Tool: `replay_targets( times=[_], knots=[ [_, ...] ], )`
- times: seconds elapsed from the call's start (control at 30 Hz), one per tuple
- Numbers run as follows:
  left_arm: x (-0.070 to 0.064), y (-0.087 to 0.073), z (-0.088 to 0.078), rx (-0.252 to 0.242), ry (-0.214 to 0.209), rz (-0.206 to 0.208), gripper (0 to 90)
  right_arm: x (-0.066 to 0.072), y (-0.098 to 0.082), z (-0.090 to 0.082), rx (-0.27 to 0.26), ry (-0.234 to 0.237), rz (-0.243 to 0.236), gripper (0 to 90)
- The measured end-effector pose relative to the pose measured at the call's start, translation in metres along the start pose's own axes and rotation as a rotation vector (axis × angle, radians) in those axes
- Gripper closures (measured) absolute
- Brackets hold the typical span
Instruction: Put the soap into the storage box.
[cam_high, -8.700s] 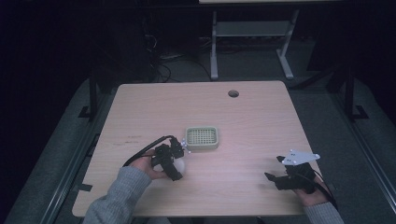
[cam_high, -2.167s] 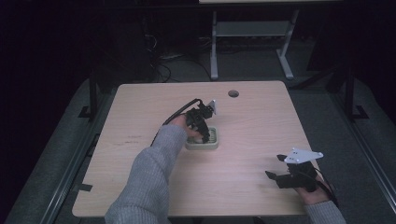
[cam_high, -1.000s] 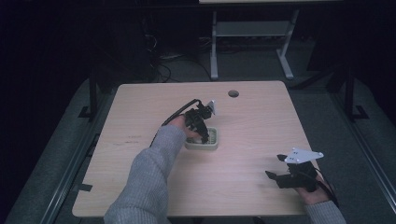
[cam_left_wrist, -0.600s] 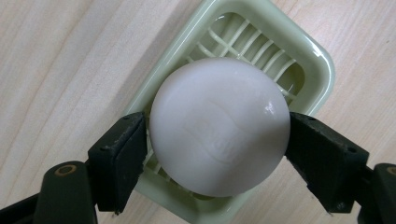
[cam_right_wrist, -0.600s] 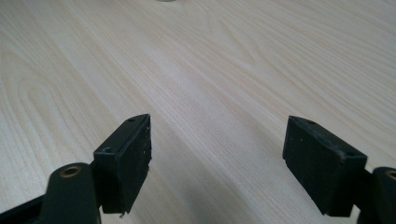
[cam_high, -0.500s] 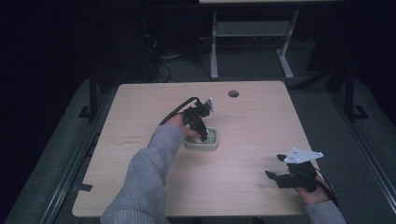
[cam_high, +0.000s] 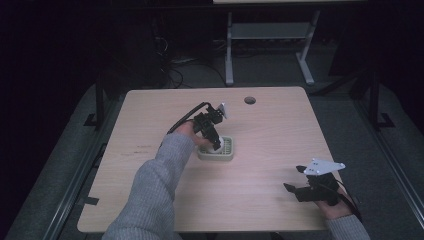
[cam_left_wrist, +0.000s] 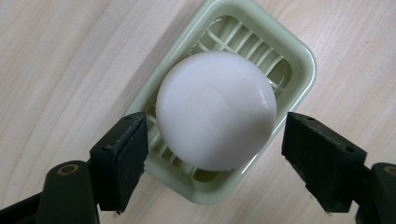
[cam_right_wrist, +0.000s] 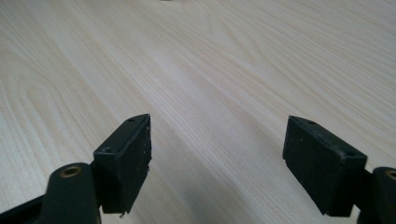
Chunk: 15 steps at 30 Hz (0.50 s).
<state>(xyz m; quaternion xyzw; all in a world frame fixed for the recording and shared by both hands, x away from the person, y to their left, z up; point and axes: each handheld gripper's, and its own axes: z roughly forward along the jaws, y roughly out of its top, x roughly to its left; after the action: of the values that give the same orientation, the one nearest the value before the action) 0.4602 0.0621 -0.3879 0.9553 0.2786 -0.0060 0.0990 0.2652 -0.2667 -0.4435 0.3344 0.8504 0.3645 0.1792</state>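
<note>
Dark room, metal stand legs behind; a pale wooden table (cam_high: 270, 165) with a cable hole (cam_high: 249, 100) near its far edge. Your work sits mid-table: a pale green soap dish (cam_left_wrist: 299, 60) with a slatted bottom, and a round white soap bar (cam_left_wrist: 215, 109) lying in it, filling most of the tray. The slats look meant to keep the bar off any pooled water, which is likely why the dish is the place for it.

Your left gripper (cam_high: 216, 142) hangs right over the dish, pointing down at it. In the left gripper view, its jaws stand spread wide, one on each side of the soap, with a clear gap on both sides; neither pad touches the bar. The left jaw's tip overlaps the dish rim in the picture, but contact there can't be told. Judged from this, the bar rests on the dish under its own weight, not in a pinch.

Your right gripper (cam_high: 295, 192) rests low at the near right corner, well apart from the dish. Its jaws are also spread wide, holding nothing, bare wood grain between them.
</note>
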Motion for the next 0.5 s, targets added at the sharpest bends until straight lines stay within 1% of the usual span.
replay_targets(
  times=[0.23, 0.4, 0.43, 0.47, 0.5],
  knots=[
    [-0.001, -0.006, -0.006, -0.005, 0.004, 0.003, 22.4, -0.001, 0.0, 0.0, 0.004, -0.002, -0.004, 23.2],
    [-0.005, -0.01, -0.009, -0.002, 0.014, 0.019, 22.5, 0.0, -0.001, 0.001, 0.01, 0.001, 0.01, 23.2],
    [-0.006, -0.011, -0.01, -0.003, 0.014, 0.025, 22.5, 0.0, -0.001, 0.001, 0.01, -0.001, 0.01, 23.2],
    [-0.007, -0.011, -0.01, -0.003, 0.013, 0.029, 22.5, -0.001, -0.001, 0.0, 0.013, -0.007, -0.005, 23.2],
    [-0.008, -0.012, -0.011, -0.003, 0.01, 0.029, 22.5, -0.001, -0.001, 0.0, 0.013, -0.006, 0.0, 23.2]
  ],
)
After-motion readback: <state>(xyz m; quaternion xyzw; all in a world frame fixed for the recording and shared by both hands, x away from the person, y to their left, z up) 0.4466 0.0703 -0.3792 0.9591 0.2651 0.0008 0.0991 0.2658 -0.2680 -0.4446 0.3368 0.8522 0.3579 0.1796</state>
